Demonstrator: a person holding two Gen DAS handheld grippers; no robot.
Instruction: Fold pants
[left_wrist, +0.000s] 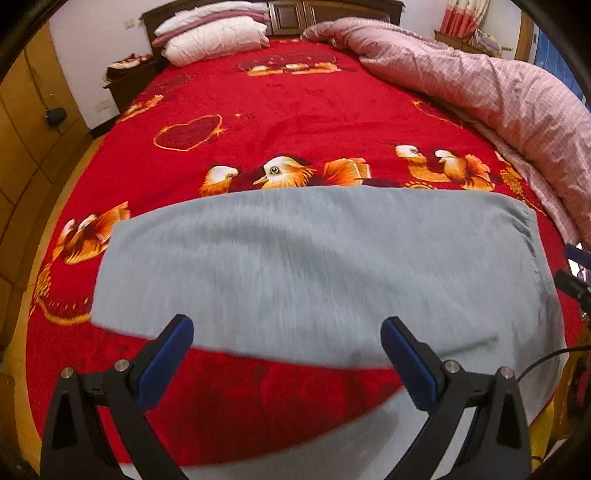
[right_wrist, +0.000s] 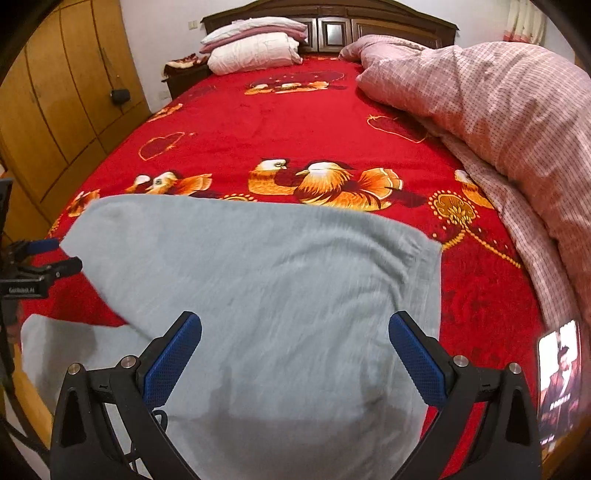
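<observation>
Lying across the near end of the bed (left_wrist: 295, 110), one pair of grey pants (left_wrist: 314, 266) is spread on the red bedspread (left_wrist: 258, 406) with its long axis from left to right, parallel to the foot edge. In the left wrist view a gathered, puckered edge of the pants points to the right side, and the left end lifts a little from the cloth and looks blurred. A second part of the grey fabric hangs low at the near edge, under the fingers.

Both grippers are above the pants. The left gripper (left_wrist: 287, 354) has its two blue fingers wide apart and nothing is between them. The right gripper (right_wrist: 295, 354) is equally wide apart and also grips nothing; its fingers frame the grey fabric beneath.

At the head of the bed are three stacked pillows (right_wrist: 255, 44). One pink checked quilt (right_wrist: 498, 110) is bunched along the right side. One phone (right_wrist: 559, 380) with a lit screen lies near the right corner. One yellow wooden wardrobe (right_wrist: 66, 92) stands at the left.
</observation>
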